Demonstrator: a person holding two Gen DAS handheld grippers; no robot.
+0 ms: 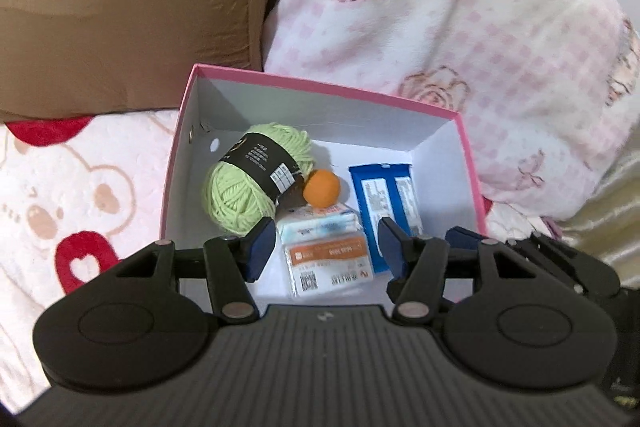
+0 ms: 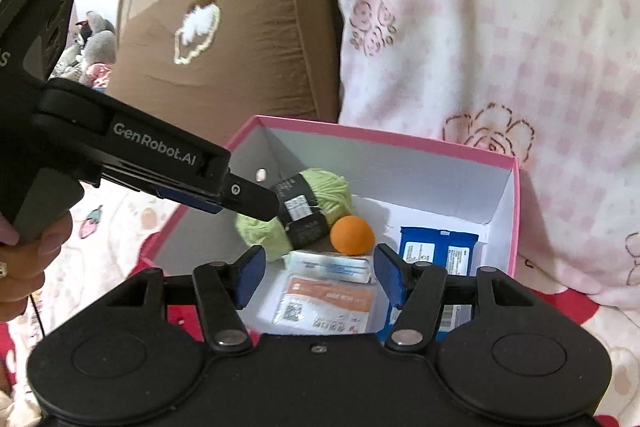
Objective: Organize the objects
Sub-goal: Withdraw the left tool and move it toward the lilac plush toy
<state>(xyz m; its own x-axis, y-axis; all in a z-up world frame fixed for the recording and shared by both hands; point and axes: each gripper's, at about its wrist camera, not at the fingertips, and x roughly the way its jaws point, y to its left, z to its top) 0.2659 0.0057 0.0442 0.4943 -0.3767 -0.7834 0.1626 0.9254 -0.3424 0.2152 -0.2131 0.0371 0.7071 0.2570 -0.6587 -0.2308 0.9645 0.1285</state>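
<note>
**Pink box filled on the bed, both grippers held open above it**

A pink-and-white checked quilt with rose prints fills the background, bunched up behind and to the right of the box. To its left a brown cushion with an embroidered white cloud stands upright, just behind the box's far left corner. Under everything lies a pale pink bedspread printed with bears and red hearts.

The pink box, white inside and lidless, sits on the bedspread with its far wall against the quilt and cushion. Inside, a skein of light green yarn with a black paper band lies along the left wall. A blue flat packet lies by the right wall. Between them, near the front edge, a clear packet with an orange label lies flat, and a white-and-blue tissue pack sits just behind it, touching it. An orange ball rests near the middle of the box floor, touching the yarn's band.

The left gripper hovers over the front edge of the box, jaws parted with nothing between the blue pads. The right gripper hangs likewise over the front edge, jaws parted and empty. In the right wrist view, a hand grips the left gripper's handle.
</note>
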